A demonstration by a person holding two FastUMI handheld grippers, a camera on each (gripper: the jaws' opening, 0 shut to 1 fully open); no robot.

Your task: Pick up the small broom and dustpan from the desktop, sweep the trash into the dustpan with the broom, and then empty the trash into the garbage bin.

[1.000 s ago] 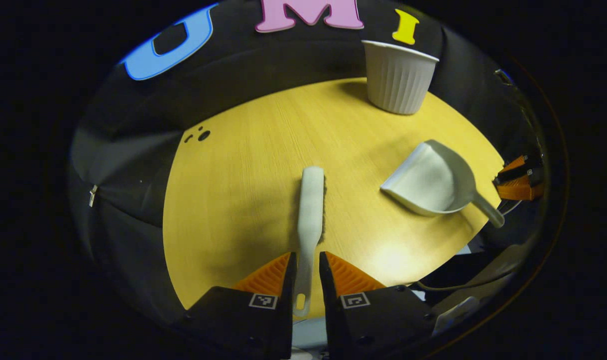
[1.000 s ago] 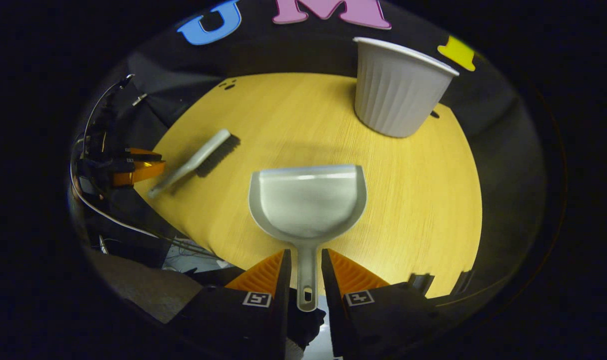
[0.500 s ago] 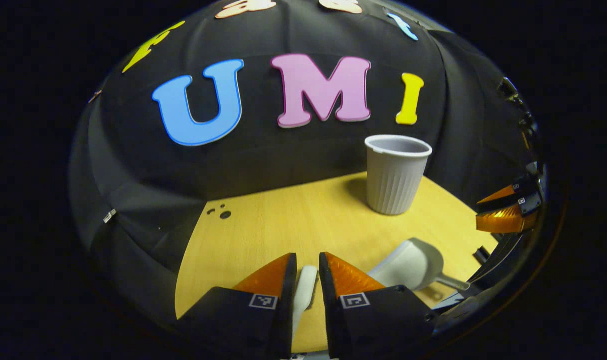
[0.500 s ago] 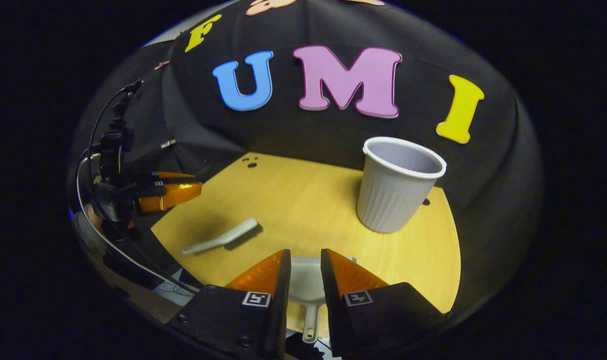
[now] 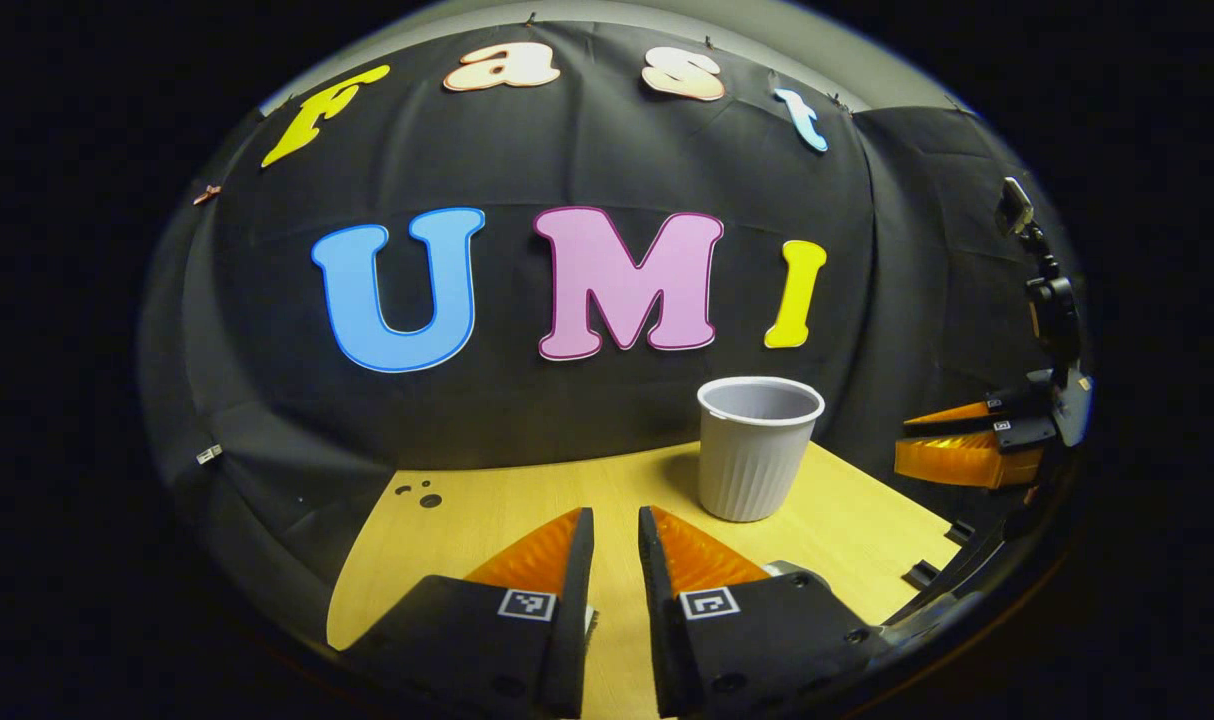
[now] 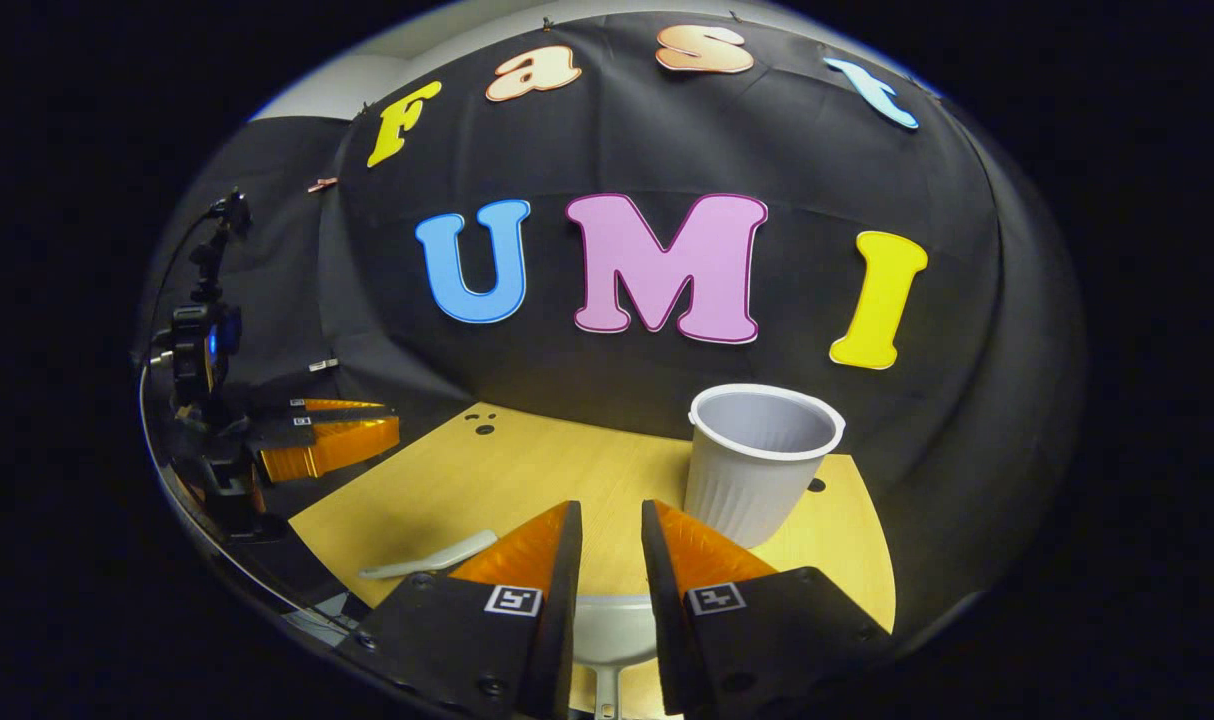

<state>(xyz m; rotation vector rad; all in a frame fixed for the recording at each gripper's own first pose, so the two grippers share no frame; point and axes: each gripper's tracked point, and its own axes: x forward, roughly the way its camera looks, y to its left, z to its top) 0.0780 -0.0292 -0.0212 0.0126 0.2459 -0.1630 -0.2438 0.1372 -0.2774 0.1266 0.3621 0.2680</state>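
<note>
The left gripper [image 5: 615, 535] hovers over the yellow wood-grain desk [image 5: 527, 500], fingers slightly parted, holding nothing. The bin [image 5: 757, 445] stands ahead to its right, before the black cloth wall [image 5: 267, 400]. The right gripper [image 6: 610, 530] is likewise empty and slightly parted; the dustpan [image 6: 612, 630] lies beneath it, the broom [image 6: 429, 558] to its left.

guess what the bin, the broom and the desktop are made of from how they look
Garbage bin: likely matte grey plastic, with a thin rolled rim and moulded ribs.
Broom: probably pale plastic, its handle smooth and seamless.
Desktop: wood or wood-look laminate, with fine straight grain lines and low sheen.
</note>
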